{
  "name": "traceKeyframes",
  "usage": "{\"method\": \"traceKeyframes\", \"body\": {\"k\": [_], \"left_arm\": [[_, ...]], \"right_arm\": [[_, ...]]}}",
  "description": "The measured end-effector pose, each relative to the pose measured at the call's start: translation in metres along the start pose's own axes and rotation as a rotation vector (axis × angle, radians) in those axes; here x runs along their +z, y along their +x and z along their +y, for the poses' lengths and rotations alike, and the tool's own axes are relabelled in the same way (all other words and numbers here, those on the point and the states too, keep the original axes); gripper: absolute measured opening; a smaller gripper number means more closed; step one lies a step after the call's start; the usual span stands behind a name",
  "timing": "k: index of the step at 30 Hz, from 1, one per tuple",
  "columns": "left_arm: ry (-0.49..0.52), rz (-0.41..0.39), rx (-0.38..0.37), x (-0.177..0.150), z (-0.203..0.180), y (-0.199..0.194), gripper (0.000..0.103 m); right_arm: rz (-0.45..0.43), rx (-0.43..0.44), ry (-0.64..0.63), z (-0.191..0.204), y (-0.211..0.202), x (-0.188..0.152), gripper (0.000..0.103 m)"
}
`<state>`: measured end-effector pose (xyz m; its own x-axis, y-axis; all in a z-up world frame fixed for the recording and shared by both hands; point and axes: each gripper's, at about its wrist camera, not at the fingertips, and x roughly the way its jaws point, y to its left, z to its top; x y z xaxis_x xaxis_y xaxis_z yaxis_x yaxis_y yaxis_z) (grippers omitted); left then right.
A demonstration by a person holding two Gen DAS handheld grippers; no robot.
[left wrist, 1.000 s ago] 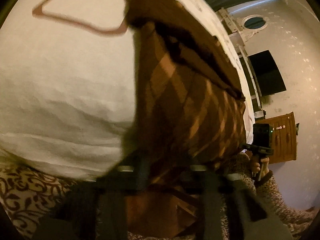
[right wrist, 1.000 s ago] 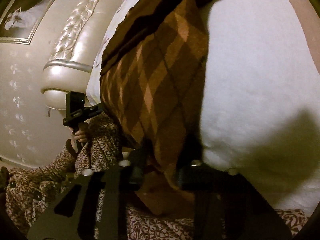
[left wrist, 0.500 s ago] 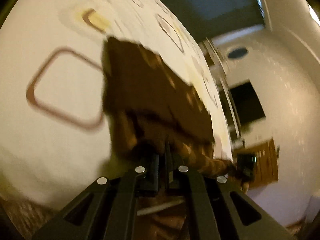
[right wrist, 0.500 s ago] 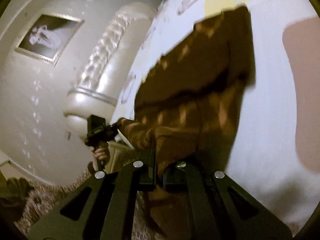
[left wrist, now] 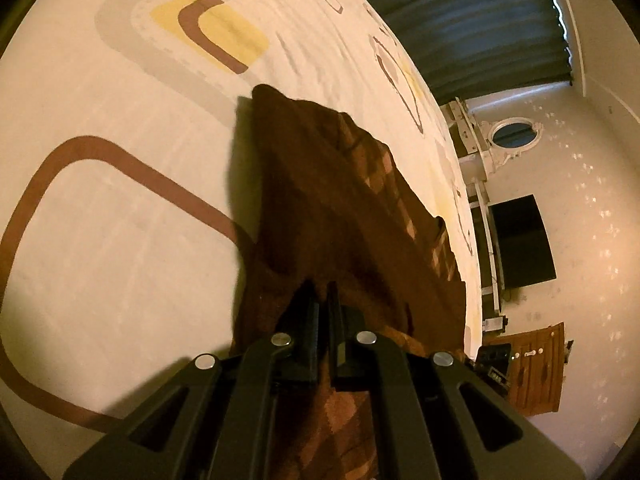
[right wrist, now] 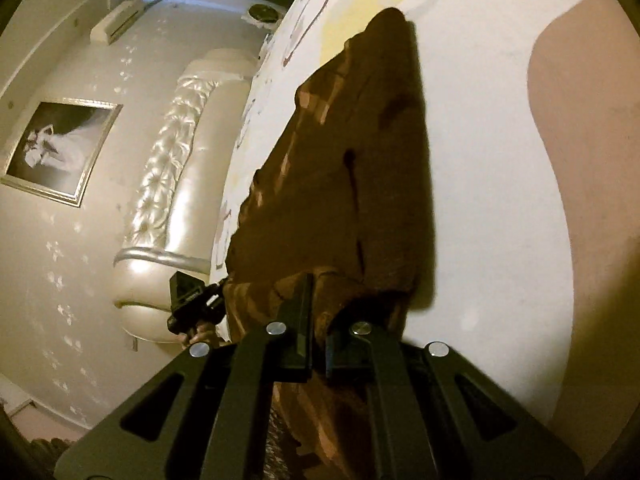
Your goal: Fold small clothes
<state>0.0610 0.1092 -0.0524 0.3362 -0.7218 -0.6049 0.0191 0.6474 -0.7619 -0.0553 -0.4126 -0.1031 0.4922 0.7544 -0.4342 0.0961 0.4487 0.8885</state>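
Left wrist view shows the bed [left wrist: 120, 208] filling most of the frame, its pale cover printed with brown and yellow shapes, and on it the garment [left wrist: 340, 208], a brown argyle knit that runs from the near edge of the mattress up across the cover, its far end resting on the cover and its near end lifted. The left claw [left wrist: 323, 304] is clamped on one near corner of the garment, and in the right wrist view the right claw [right wrist: 318, 308] is clamped on the other; each shows in the other's camera, just off the bed's edge. The main risk, as I judge it, is an uneven fold: if one hand travels ahead of the other the lifted edge skews and the halves land crooked. The knit looks thick and loose, so a thin pinch could slip out under tension, or the far end could drag along the cover and bunch instead of staying flat. Around the bed stand a padded headboard [right wrist: 176, 184], a dark curtain [left wrist: 480, 28], a black screen [left wrist: 520, 240], a wooden cabinet [left wrist: 536, 368], a framed picture [right wrist: 60, 148] and a round mirror [left wrist: 514, 136]; none of these lies in the fold's path, and the cover ahead of the garment is bare.
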Motion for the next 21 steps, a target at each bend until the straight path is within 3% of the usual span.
{"method": "traceKeyframes", "body": {"k": [4, 8, 11, 14, 18, 21], "left_arm": [[0.018, 0.007, -0.033, 0.0, 0.003, -0.013, 0.004], [0.048, -0.002, -0.045, -0.012, 0.004, -0.035, 0.008], [0.091, -0.011, -0.015, -0.027, 0.005, -0.057, 0.025], [0.123, 0.034, 0.004, -0.052, 0.013, -0.072, 0.031], [0.162, 0.147, 0.045, -0.093, 0.021, -0.073, 0.032], [0.161, 0.189, 0.066, -0.111, 0.025, -0.065, 0.04]], "right_arm": [[0.007, 0.026, 0.041, 0.001, -0.006, -0.002, 0.008], [-0.002, -0.017, 0.016, 0.004, -0.031, -0.01, 0.036], [0.0, -0.056, -0.009, 0.006, -0.053, -0.019, 0.039], [0.048, -0.093, -0.053, 0.008, -0.068, -0.036, 0.041], [0.13, -0.133, -0.091, 0.005, -0.074, -0.06, 0.044], [0.153, -0.11, -0.083, -0.002, -0.076, -0.071, 0.044]]}}
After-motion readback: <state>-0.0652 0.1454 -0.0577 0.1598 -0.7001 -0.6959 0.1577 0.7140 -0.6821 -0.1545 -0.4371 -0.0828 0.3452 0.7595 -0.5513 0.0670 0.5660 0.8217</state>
